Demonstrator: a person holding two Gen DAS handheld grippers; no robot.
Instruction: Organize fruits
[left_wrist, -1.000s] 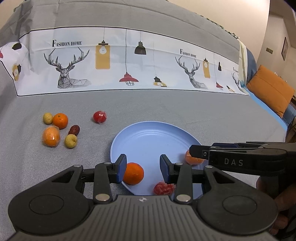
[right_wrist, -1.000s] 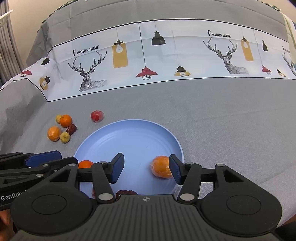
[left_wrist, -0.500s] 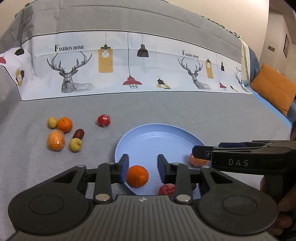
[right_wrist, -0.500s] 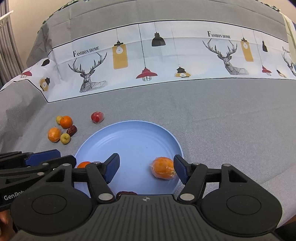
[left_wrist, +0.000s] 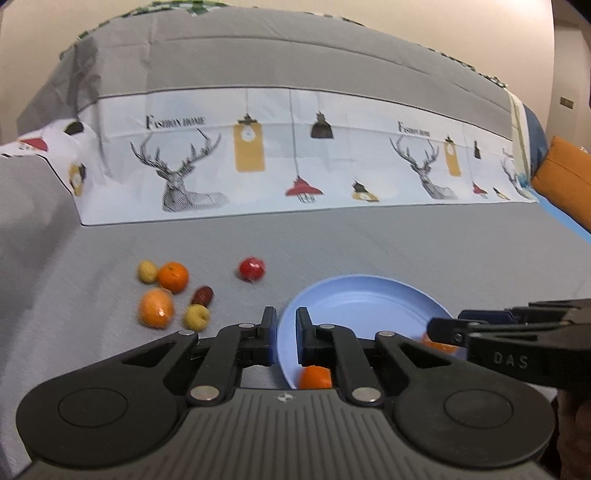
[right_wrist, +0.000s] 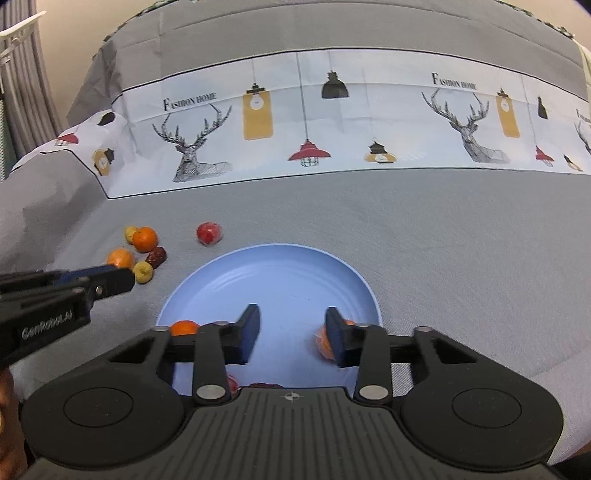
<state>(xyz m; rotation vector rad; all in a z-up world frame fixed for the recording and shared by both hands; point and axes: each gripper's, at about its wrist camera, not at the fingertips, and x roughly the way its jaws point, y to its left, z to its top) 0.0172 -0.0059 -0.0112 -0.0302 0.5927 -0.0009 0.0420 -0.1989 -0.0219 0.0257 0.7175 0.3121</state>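
Observation:
A blue plate (left_wrist: 362, 299) (right_wrist: 273, 273) lies on the grey cloth. On it rest a bare orange (left_wrist: 314, 376) (right_wrist: 183, 327), a wrapped orange (left_wrist: 439, 345) (right_wrist: 322, 343), and at the near rim a red fruit (right_wrist: 232, 384) and a date (right_wrist: 264, 385), both mostly hidden. My left gripper (left_wrist: 286, 325) hangs over the plate's left rim, shut and empty. My right gripper (right_wrist: 291, 332) is over the plate; its jaws are closing with nothing between them, and the wrapped orange sits just behind the right finger.
Left of the plate lie loose fruits: an orange (left_wrist: 173, 276), a wrapped orange (left_wrist: 156, 308), two small yellow fruits (left_wrist: 197, 316), a date (left_wrist: 203, 294) and a red fruit (left_wrist: 251, 268). A printed cloth band runs along the back. An orange cushion (left_wrist: 565, 184) is at the far right.
The left jaws came together, and the bare orange that sat between them now lies below the right finger. The right jaws widened, then narrowed. The fruits did not move.

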